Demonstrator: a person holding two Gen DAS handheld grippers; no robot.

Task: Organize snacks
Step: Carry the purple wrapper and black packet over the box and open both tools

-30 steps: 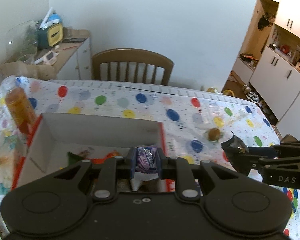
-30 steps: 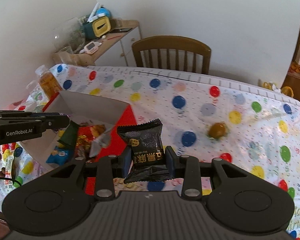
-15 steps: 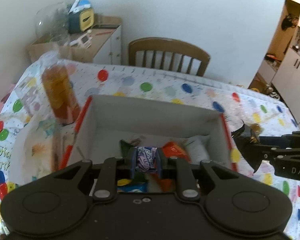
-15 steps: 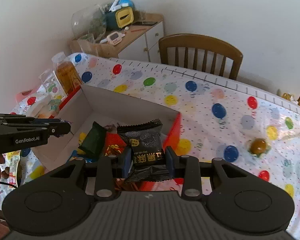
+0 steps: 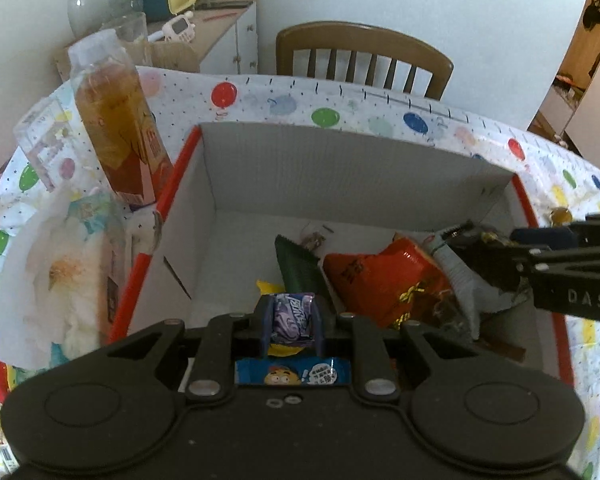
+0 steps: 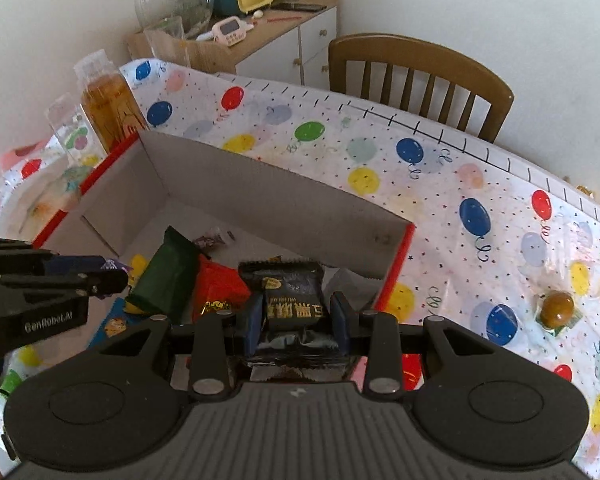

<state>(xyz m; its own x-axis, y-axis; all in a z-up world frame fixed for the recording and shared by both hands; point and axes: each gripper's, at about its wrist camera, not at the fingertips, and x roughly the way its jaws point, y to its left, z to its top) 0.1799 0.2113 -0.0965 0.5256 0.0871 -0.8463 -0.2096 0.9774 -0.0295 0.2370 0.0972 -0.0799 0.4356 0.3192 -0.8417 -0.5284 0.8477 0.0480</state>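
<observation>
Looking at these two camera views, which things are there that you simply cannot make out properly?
- Blue packet, left wrist view: its lower part is hidden behind the gripper body.
- Black packet, right wrist view: its print is too blurred to read.
- Snacks under the red bag in the box: buried, uncountable.
- Cabinet clutter: too small to identify.

Both wrist cameras look steeply down, close, into the same open cardboard box (image 5: 340, 176), left view from its left side.

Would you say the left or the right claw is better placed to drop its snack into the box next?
Left, probably. The left claw holds its purple candy well inside the box, while the right claw with the black packet sits nearer the box's right wall.
</observation>
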